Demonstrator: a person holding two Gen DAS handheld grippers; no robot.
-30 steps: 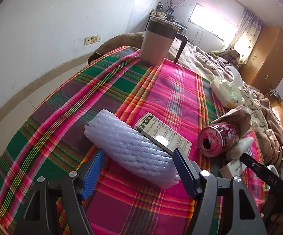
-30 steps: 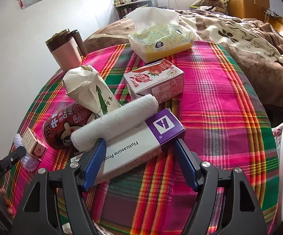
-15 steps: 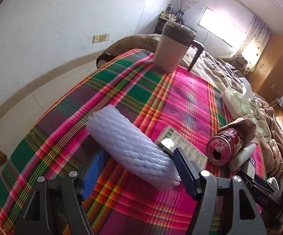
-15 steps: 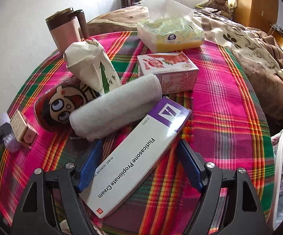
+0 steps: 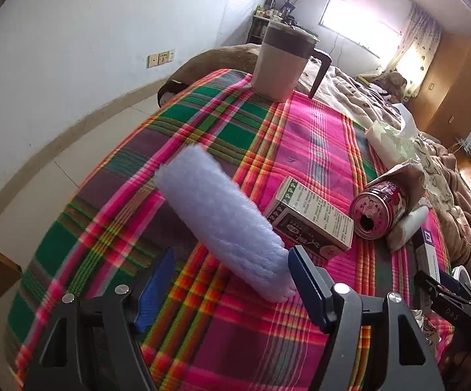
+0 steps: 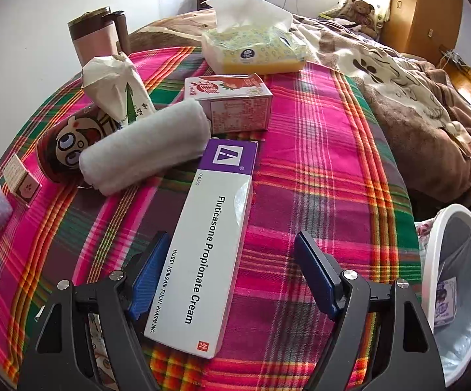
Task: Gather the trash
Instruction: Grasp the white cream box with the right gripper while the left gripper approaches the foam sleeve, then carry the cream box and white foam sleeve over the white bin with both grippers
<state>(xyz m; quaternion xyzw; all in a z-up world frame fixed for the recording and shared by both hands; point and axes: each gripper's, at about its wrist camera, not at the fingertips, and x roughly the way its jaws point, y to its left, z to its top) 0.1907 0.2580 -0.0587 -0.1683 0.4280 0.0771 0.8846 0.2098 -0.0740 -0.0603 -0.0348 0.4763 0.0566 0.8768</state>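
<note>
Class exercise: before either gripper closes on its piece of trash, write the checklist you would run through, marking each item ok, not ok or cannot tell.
1. Left gripper open: ok.
2. Foam sleeve lies between its fingers: ok, near end only.
3. Right gripper open: ok.
4. Cream box lies between its fingers: ok, nearer one finger.
5. Rolled white cloth apart from the cream box: cannot tell.
6. Trash bin beside the table, open: ok.

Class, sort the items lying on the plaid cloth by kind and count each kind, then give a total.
Cardboard boxes: 3 (cream box, small box, juice carton)
Foam sleeves: 2 ()
Drink can: 1
Paper bag: 1
Tissue pack: 1
Mug: 1
Total: 9
</note>
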